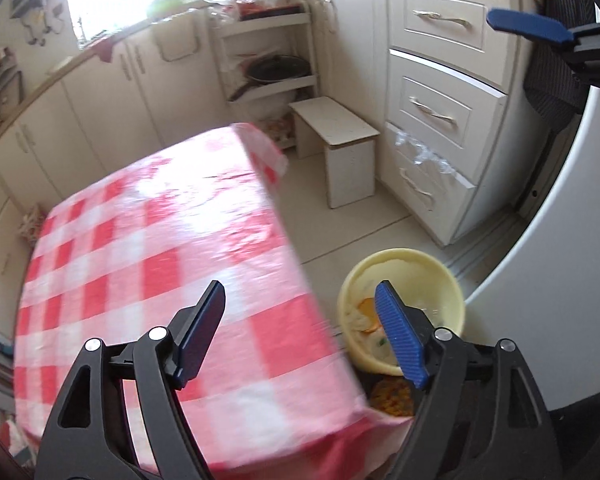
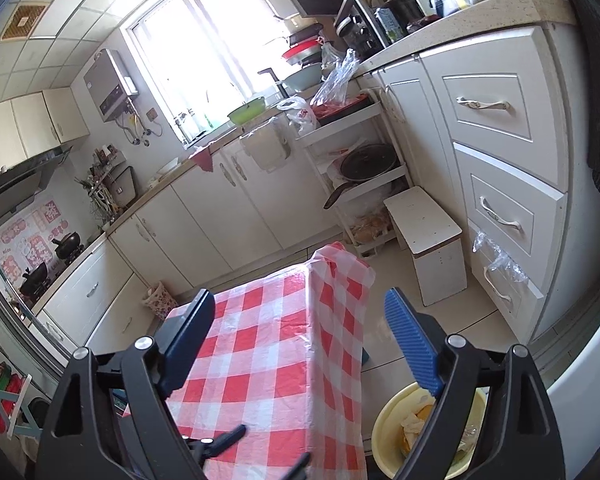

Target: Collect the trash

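A yellow plastic bin (image 1: 404,268) stands on the floor right of the table and holds crumpled paper and orange scraps (image 1: 366,312). It also shows in the right wrist view (image 2: 384,428). My left gripper (image 1: 300,332) is open and empty, above the table's near right edge, beside the bin. My right gripper (image 2: 300,344) is open and empty, higher up over the same table edge; one of its blue fingers (image 1: 528,26) shows in the left wrist view at top right. The red-and-white checked tablecloth (image 1: 160,248) is bare.
White drawers (image 1: 436,112) and a small white stool (image 1: 340,140) stand to the right across the tiled floor. A shelf rack with a pan (image 1: 276,68) is in the corner. A white appliance door (image 1: 580,208) is close on the right. Cabinets (image 2: 204,220) line the far wall.
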Available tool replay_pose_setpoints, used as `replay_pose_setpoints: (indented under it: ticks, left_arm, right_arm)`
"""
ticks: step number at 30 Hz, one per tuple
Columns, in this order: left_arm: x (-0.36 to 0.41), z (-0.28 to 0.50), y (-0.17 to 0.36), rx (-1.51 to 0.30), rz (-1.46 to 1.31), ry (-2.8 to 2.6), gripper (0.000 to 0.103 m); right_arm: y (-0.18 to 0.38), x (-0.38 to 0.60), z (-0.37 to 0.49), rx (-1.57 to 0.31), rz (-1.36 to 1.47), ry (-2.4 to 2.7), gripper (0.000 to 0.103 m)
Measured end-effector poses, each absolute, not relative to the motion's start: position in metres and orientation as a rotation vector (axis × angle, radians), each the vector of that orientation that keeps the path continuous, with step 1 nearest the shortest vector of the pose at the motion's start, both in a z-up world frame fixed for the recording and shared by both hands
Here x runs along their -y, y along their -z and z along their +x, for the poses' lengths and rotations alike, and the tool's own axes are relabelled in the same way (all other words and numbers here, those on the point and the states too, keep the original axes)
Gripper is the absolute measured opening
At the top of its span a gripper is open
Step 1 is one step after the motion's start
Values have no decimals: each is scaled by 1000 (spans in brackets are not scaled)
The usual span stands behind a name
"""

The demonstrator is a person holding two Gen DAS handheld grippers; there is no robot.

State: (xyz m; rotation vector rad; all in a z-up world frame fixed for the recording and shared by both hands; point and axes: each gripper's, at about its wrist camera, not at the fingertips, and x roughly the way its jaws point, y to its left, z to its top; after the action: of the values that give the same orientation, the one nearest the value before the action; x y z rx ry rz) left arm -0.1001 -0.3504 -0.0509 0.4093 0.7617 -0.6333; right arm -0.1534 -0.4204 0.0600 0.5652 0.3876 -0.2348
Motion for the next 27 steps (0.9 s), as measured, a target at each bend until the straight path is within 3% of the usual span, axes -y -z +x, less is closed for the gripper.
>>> replay_pose_setpoints:
  ticks: [5, 17, 27]
  left_arm:
    - [280, -87, 30, -711, 389, 530, 80]
    - [138, -58, 7, -683, 288, 309, 84]
    - [48, -82, -17, -676, 161, 185, 88]
  right_arm:
    - [-60, 393, -130, -426, 510, 205, 84]
    - [-51, 280, -88, -522, 284, 90, 87]
    - [-46, 211, -110, -406, 238, 60, 92]
